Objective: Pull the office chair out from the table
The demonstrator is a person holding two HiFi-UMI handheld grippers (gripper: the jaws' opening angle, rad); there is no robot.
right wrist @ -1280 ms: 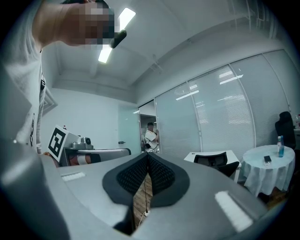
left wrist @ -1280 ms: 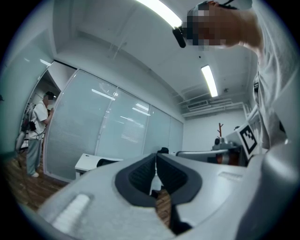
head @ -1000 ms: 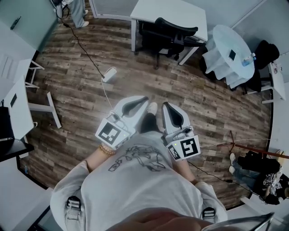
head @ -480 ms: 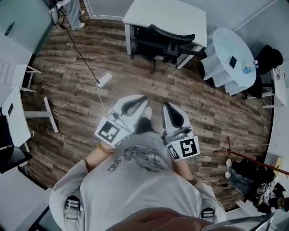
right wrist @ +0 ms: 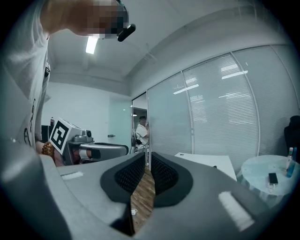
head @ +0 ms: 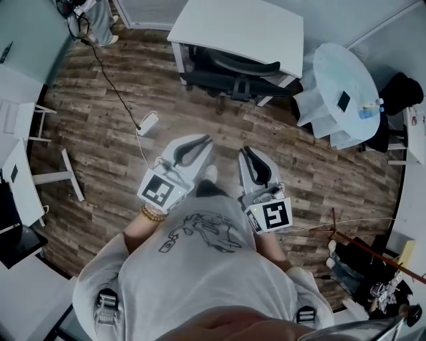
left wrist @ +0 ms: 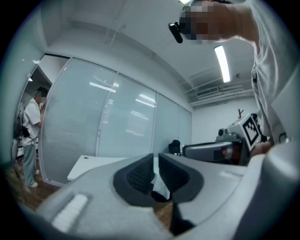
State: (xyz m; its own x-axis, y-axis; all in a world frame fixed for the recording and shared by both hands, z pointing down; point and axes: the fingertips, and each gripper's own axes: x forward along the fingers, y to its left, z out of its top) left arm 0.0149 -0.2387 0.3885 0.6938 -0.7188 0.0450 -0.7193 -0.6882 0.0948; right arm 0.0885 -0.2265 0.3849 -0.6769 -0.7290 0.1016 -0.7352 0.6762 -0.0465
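Note:
The black office chair [head: 233, 69] stands tucked under the white table [head: 233, 26] at the top of the head view, well ahead of both grippers. My left gripper [head: 202, 142] and right gripper [head: 247, 154] are held side by side in front of the person's chest, pointing level toward the chair. In the left gripper view the left gripper [left wrist: 155, 161] shows a narrow slit between its pads as its jaws are opening, with nothing in it. The right gripper [right wrist: 147, 161] has the same narrow gap, also opening, with only floor seen through it.
A round white table [head: 343, 73] carrying a phone and a bottle stands right of the chair. A power strip [head: 148, 122] and its cable lie on the wood floor ahead left. White desks [head: 20, 166] line the left side. Another person [head: 93, 16] stands at the far left.
The person has walked forward, so the table and chair now lie closer. Both grippers moved along, still side by side, and their jaws have parted slightly.

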